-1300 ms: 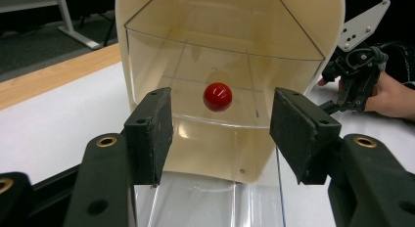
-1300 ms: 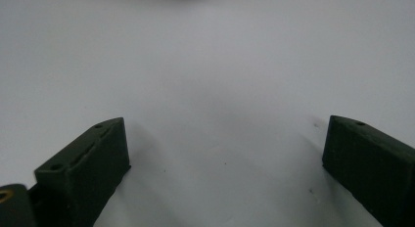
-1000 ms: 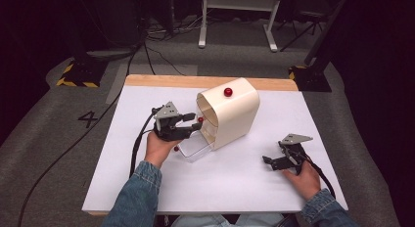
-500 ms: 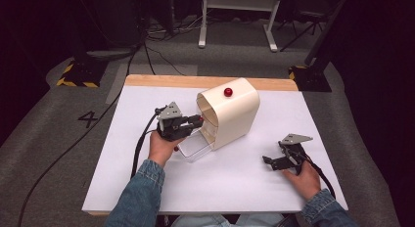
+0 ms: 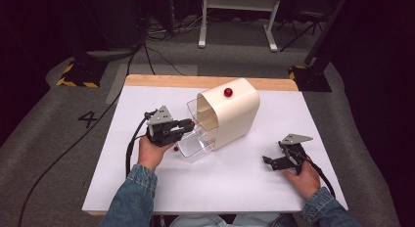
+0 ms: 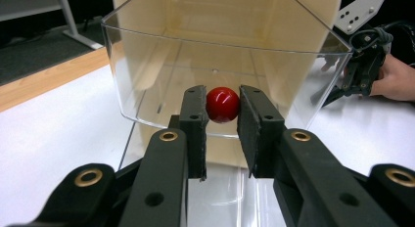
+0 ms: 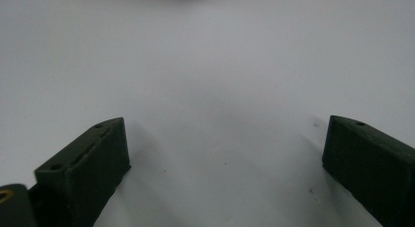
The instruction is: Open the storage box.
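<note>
Ball (image 6: 222,104): red, small, pinched between the two black jaws of the left hand-held gripper, just in front of the tray's clear front wall.
Left hand-held gripper (image 6: 222,120): closed narrow on the ball, pads (image 6: 195,120) touching it on both sides; in the high view (image 5: 185,123) at the left of the box, pointing toward the tray, grey plate on top, cable trailing back along the table.
Left hand (image 5: 149,153): wrapped around the gripper body, denim sleeve behind it.
Tray (image 5: 197,145): clear plastic, sticking out of the box's open front, resting on the table; looks empty inside, seen through the wall from the left gripper view (image 6: 147,65).
Box (image 5: 235,112): cream, rounded top, mid-table, open side facing the left gripper.
Knob (image 5: 228,92): red, round, on top of the box.
Second red ball (image 5: 175,148): on the table, just beside the tray, under the left gripper.
Right hand-held gripper (image 7: 225,148): jaws spread wide, nothing between them, low over bare white table; in the high view (image 5: 270,161) well apart from the box, at the right.
Right hand (image 5: 304,174): holding that gripper, near the table's front edge.
Table (image 5: 147,197): white top, wooden strip along the far edge.
</note>
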Available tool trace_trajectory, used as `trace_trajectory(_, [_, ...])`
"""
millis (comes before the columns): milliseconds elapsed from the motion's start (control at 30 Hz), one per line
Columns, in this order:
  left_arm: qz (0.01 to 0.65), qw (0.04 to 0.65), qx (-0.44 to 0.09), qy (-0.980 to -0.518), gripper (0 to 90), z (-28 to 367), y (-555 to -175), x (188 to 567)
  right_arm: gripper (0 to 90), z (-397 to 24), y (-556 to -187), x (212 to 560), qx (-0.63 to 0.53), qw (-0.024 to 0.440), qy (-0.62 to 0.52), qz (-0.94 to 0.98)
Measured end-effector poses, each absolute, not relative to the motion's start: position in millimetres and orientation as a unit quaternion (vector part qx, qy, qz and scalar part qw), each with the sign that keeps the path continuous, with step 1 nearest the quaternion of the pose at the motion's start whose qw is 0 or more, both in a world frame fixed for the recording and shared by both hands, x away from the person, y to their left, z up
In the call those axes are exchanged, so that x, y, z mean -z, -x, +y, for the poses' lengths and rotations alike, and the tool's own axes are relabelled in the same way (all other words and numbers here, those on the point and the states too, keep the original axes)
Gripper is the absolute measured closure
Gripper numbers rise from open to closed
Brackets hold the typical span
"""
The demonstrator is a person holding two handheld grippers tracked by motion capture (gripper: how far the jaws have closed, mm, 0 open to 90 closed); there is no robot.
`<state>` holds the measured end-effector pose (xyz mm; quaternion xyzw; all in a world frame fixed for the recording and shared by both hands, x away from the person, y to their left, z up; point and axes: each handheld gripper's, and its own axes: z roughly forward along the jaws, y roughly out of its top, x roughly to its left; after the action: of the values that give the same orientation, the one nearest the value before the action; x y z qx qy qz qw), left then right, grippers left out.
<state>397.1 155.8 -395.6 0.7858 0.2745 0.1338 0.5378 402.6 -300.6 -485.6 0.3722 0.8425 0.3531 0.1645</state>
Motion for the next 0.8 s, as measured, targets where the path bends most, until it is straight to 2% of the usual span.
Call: trace_trajectory(800, [0.296,0.537,-0.142,-0.777,73.4,189,-369,399,3.6,-301,-403,486,-0.353,0.164,-0.373,0.842])
